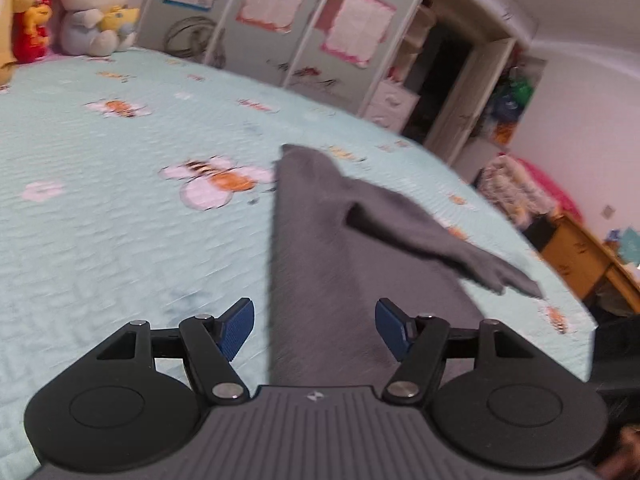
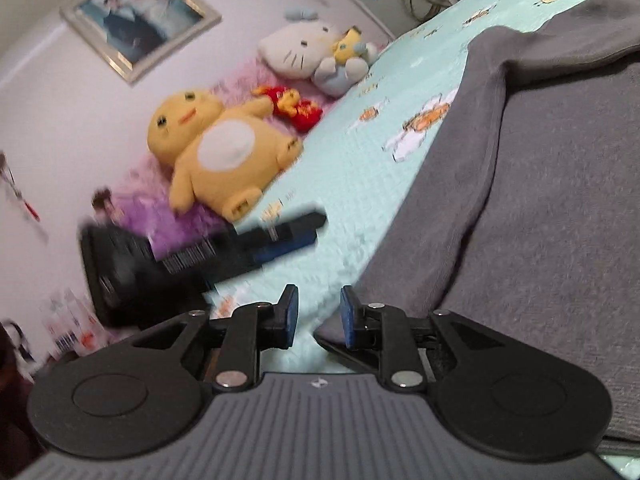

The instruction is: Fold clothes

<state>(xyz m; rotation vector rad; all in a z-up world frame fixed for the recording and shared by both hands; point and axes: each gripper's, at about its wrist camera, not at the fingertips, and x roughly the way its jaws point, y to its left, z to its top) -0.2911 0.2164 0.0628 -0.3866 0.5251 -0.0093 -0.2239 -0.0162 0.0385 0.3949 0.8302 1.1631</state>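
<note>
A grey garment (image 1: pixel 320 260) lies spread on the mint bedspread (image 1: pixel 120 220), one sleeve (image 1: pixel 460 248) reaching to the right. My left gripper (image 1: pixel 315 328) hovers open above the garment's near left edge, with nothing pinched between its blue pads. In the right wrist view the same grey garment (image 2: pixel 540 200) fills the right side, its edge folded over. My right gripper (image 2: pixel 318 312) stands slightly open at that edge, with only bedspread (image 2: pixel 360 184) showing in the gap. The left gripper (image 2: pixel 316 228) appears blurred beyond it, low over the bed.
A white cat plush (image 1: pixel 96 8) and a red toy (image 1: pixel 36 24) sit at the head of the bed, with a yellow plush (image 2: pixel 220 148) beside them. A wardrobe (image 1: pixel 300 32) stands behind the bed. A wooden desk (image 1: pixel 580 252) is at the right.
</note>
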